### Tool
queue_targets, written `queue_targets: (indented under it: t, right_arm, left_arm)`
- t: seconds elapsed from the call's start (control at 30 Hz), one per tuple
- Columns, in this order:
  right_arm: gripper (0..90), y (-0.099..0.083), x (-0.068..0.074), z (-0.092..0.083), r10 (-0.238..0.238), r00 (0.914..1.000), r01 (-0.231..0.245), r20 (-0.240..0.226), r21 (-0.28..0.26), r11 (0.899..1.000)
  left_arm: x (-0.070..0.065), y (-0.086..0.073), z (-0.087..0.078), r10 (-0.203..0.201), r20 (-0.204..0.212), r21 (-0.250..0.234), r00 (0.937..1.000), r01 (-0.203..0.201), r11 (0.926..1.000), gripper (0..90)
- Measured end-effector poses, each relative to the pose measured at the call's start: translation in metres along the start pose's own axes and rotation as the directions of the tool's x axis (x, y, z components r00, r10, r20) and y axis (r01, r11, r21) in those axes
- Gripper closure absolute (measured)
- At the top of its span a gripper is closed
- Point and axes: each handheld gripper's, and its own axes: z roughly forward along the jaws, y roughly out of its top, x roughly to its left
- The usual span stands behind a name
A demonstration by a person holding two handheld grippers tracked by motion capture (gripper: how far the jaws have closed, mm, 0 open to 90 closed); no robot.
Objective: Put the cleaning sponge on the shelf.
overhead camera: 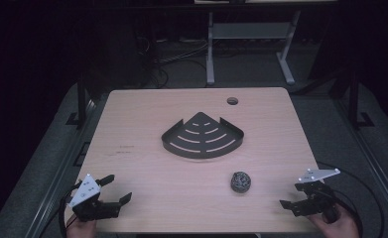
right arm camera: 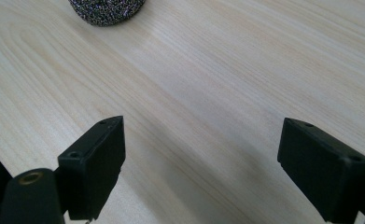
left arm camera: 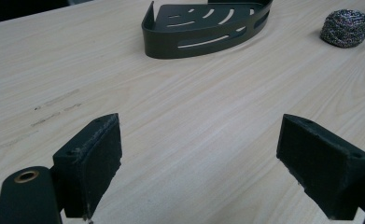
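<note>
**Table inventory: one scourer, one corner tray, two grippers**

As the wooden table [overhead camera: 147,163] carries few things, we list each by its place relative to the black corner tray [overhead camera: 202,137], which lies flat near the middle of the board.

Item one: a steel-wool scourer ball [overhead camera: 240,181], grey and glinting, resting on the bare wood on the person's side of the tray and a little to its right, apart from it. In the left gripper view it sits just right of the tray's curved slotted wall.

Item two: the left gripper [overhead camera: 116,189], held low at the near left corner of the table, well apart from the tray. We see its jaws standing wide with nothing between them (only wood grain shows in the gap).

Item three: the right gripper [overhead camera: 291,195], at the near right edge, well apart from the tray and closer to the scourer ball. Its jaws likewise stand wide apart and hold nothing; the ball lies ahead of them, untouched.

Item four: a round cable hole [overhead camera: 232,101] in the board, beyond the tray.
</note>
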Motion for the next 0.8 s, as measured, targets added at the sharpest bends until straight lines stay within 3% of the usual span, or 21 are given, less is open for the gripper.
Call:
queue_targets:
  t: [0.8]
  right_arm:
    - [14.6, 0.026, 0.012, 0.008, -0.089, 0.9956, 0.09, -0.032, 0.042, 0.995]
  left_arm:
    - [0.001, -0.001, 0.0, -0.002, -0.001, 0.003, 1.0, 0.002, 1.0, 13.3]
